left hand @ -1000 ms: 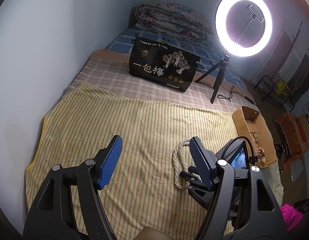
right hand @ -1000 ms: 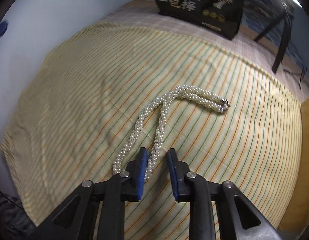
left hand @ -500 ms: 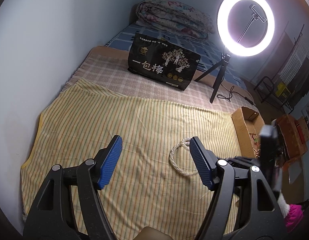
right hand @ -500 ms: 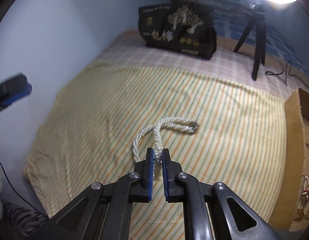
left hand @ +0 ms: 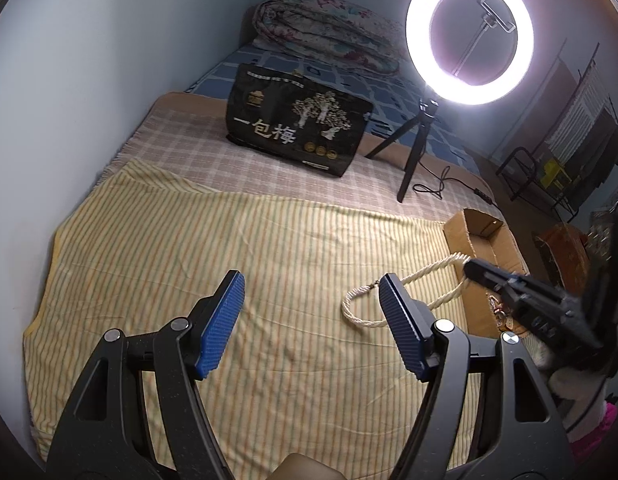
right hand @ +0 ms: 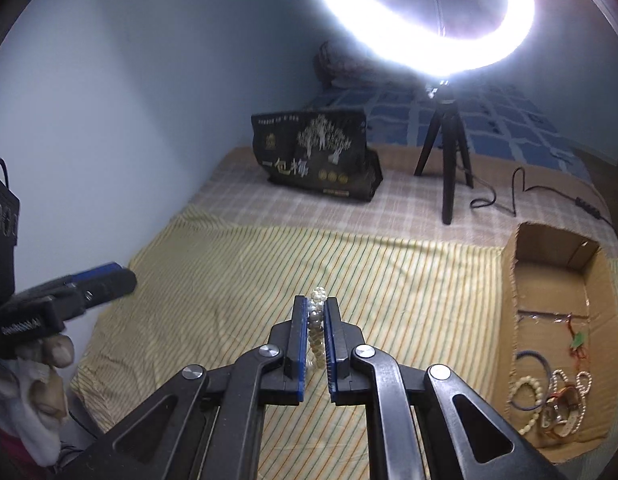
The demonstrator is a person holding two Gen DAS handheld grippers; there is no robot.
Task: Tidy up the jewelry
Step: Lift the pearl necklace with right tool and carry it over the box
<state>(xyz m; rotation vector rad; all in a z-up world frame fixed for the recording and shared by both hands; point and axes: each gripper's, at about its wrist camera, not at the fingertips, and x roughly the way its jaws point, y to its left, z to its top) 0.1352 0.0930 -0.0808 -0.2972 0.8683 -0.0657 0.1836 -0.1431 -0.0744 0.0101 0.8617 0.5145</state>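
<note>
A white pearl necklace (left hand: pixel 393 297) hangs from my right gripper (left hand: pixel 469 270), its lower loop trailing on the striped yellow cloth (left hand: pixel 229 240). In the right wrist view my right gripper (right hand: pixel 317 308) is shut on the pearl necklace (right hand: pixel 316 322), lifted above the cloth (right hand: pixel 309 252). My left gripper (left hand: pixel 311 300) is open and empty, low over the cloth, left of the necklace; it also shows at the left of the right wrist view (right hand: pixel 101 280). An open cardboard box (right hand: pixel 557 320) at the right holds several bracelets and beads (right hand: pixel 549 396); it also shows in the left wrist view (left hand: pixel 485 240).
A black printed bag (left hand: pixel 297 128) stands at the back of the bed. A lit ring light (left hand: pixel 469 36) on a tripod (left hand: pixel 413 148) stands behind the box, its cable (right hand: pixel 521 192) trailing right. A folded quilt (left hand: pixel 329 40) lies at the far end. A wall runs along the left.
My right gripper closed on the necklace, lifted it off the cloth and carried it right toward the box. My left gripper stayed open, nearly still.
</note>
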